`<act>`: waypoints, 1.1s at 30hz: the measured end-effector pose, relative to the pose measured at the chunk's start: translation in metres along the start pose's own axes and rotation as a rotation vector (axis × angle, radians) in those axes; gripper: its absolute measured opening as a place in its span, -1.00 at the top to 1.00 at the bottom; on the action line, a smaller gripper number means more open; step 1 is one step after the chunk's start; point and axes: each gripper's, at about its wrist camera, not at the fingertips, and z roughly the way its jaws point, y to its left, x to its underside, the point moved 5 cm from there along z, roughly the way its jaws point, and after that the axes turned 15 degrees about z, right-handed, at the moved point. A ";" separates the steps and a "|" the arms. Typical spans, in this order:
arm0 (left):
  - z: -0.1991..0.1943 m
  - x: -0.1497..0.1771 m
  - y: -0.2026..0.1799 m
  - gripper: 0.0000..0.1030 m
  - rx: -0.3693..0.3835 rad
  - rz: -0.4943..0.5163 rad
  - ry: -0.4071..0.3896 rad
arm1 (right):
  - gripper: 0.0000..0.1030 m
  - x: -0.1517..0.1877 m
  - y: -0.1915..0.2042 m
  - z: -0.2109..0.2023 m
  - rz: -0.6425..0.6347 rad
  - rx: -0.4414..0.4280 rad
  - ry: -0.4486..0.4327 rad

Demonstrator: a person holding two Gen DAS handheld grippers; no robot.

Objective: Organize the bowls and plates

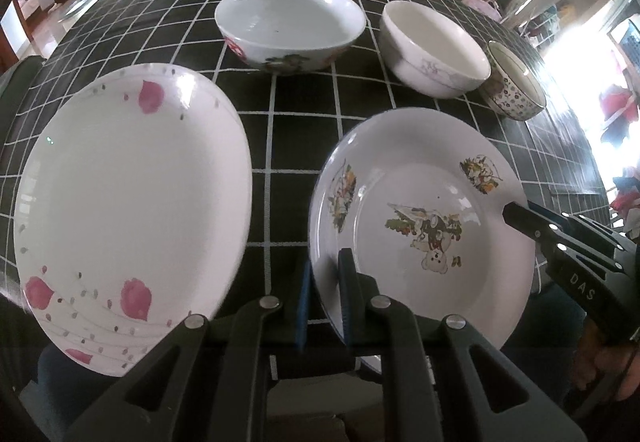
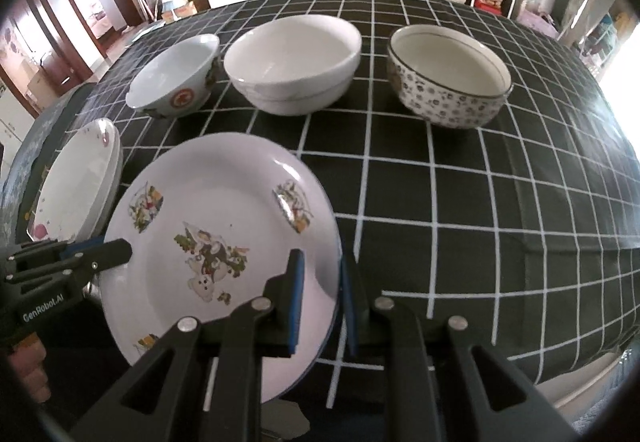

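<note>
Both grippers clamp the cartoon plate: left gripper jaws on its left rim, right gripper jaws on its right rim, above the bench.

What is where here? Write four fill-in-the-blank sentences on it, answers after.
1. The left gripper and the right gripper both have their jaws ____ on the rim of the cartoon plate.
2. Beyond that plate stand ____ bowls.
3. The tablecloth is black with ____ grid lines.
4. In the left wrist view, the petal plate lies to the ____ of the cartoon plate.

Answers: shut; three; white; left
</note>
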 end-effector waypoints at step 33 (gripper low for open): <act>-0.030 -0.012 0.009 0.78 -0.056 0.018 -0.073 | 0.66 -0.009 0.010 -0.024 0.056 0.003 -0.068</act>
